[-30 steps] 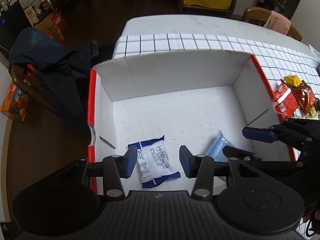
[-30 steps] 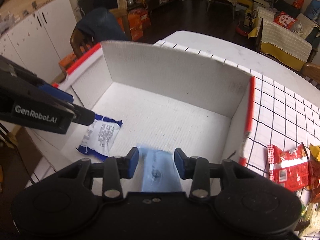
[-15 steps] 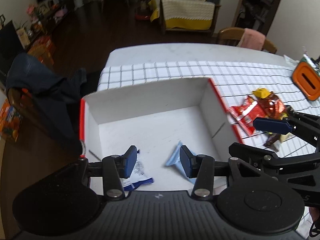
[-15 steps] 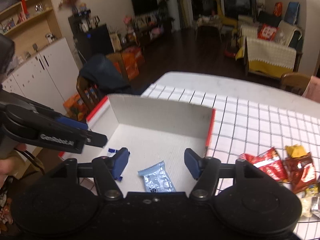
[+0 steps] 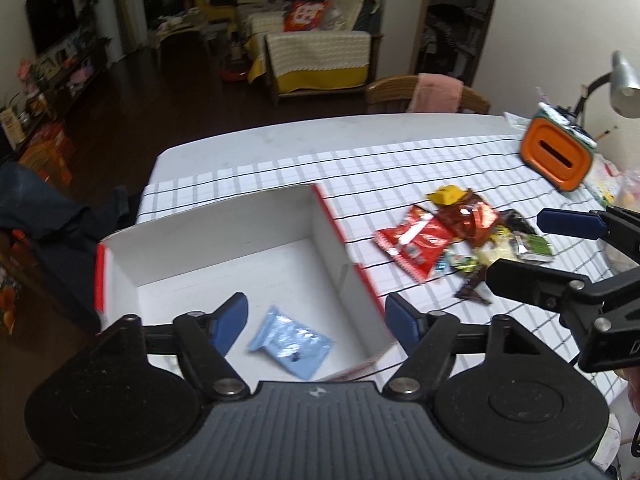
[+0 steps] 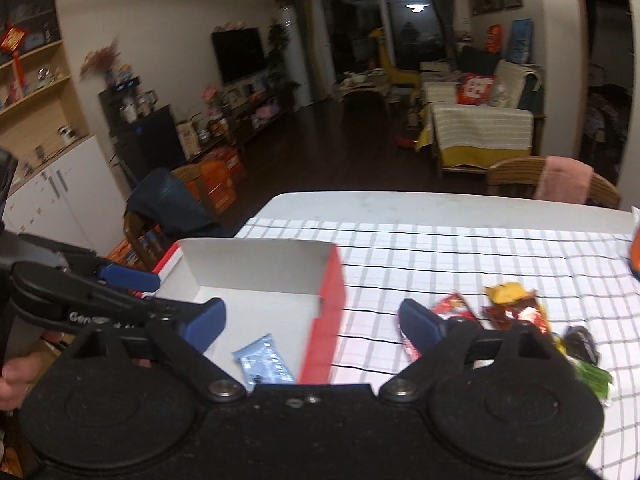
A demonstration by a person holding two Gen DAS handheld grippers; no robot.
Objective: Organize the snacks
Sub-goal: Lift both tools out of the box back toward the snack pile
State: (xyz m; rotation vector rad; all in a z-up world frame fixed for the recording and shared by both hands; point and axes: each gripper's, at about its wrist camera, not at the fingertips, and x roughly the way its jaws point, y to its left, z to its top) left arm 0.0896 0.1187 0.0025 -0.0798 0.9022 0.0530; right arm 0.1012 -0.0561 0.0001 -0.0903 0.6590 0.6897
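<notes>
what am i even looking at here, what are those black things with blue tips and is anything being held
Those are two hand-held grippers, each carrying a camera that looks along its fingers. One picture is from the left gripper, the other from the right gripper. A person's hand shows at the edge. Both have just been opening and hold nothing. On the checked tablecloth stands a white box with a light blue packet inside; a pile of snacks waits beside it.

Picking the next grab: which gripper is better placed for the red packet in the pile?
Right. The right gripper, jaws just opened and empty, has the red packet at its right fingertip; the left gripper faces the box.
</notes>
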